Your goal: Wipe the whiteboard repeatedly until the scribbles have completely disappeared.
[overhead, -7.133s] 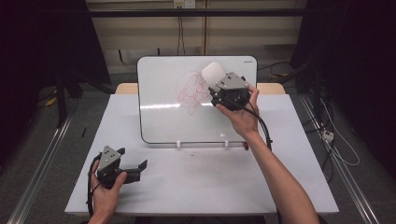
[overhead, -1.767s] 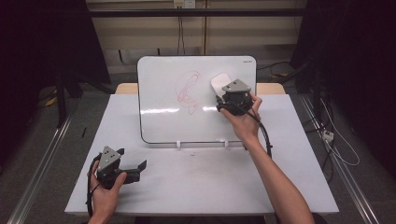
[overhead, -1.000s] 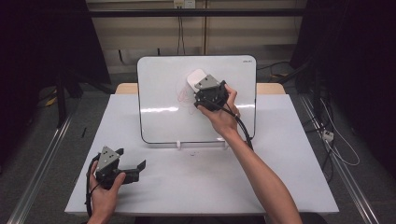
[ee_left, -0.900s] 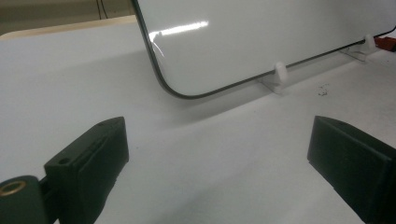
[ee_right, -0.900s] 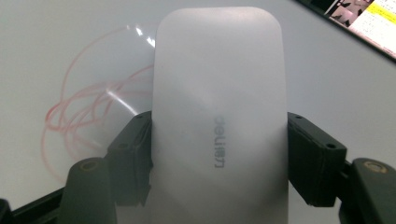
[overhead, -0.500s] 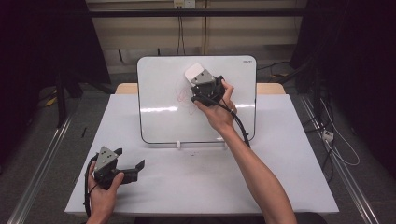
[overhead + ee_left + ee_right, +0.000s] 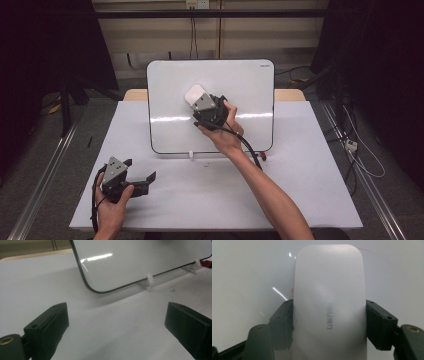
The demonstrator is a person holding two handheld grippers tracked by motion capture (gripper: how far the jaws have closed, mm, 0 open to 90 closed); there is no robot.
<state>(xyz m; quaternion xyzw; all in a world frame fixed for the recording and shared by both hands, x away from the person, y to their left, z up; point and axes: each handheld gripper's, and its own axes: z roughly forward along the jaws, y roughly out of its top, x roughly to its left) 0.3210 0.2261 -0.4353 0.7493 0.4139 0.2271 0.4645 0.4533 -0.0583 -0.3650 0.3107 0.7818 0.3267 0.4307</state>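
A white whiteboard (image 7: 245, 85) stands upright on the white table (image 7: 305, 190). My right gripper (image 7: 199, 101) is shut on a white eraser (image 7: 193, 94) and holds it flat against the board's left middle. In the right gripper view the eraser (image 7: 329, 302) sits between both black jaws, and the board (image 7: 249, 270) behind it carries a few faint red traces (image 7: 292, 291). My left gripper (image 7: 139, 170) rests at the table's front left, open with nothing between its jaws. The left gripper view looks along the table to the board's lower corner (image 7: 100, 287).
Small white clip feet (image 7: 190, 154) hold the board's bottom edge. A small red object (image 7: 263, 157) lies by the board's lower right. The right gripper's black cable (image 7: 250, 150) trails along the forearm. A wooden edge (image 7: 135, 94) shows behind the table.
The right gripper carried the eraser leftward and downward across the board. The red drawing seen earlier is wiped from the board's face. The left gripper stayed where it was.
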